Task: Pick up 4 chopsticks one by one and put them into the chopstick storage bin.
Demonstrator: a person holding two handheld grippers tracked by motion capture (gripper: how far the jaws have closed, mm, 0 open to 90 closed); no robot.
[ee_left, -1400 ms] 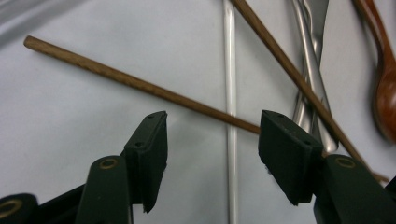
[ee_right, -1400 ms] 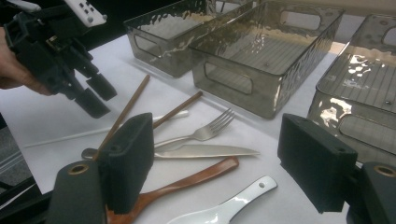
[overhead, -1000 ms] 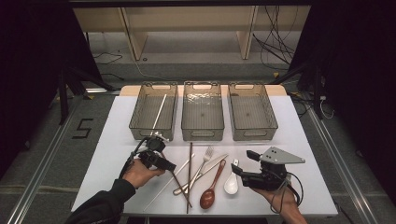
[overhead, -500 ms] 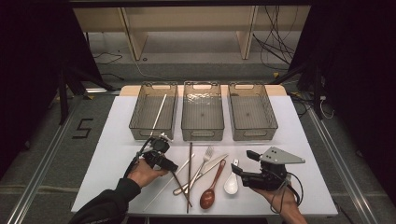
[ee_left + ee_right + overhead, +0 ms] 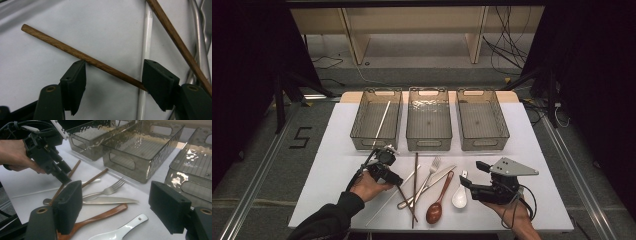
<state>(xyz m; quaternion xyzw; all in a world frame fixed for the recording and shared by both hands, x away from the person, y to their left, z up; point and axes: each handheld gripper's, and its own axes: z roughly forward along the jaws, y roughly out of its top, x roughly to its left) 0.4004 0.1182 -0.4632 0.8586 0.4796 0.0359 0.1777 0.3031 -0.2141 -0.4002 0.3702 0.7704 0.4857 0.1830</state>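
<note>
The left tool [image 5: 113, 82] is spread loose around the brown chopstick [image 5: 75, 53], so closing crooked could roll it away.

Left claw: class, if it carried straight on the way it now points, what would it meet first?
Most likely the brown wooden chopstick, which crosses the gap between the open jaws of the left claw. The white tabletop lies just behind it. How far off the chopstick is remains unclear.
</note>
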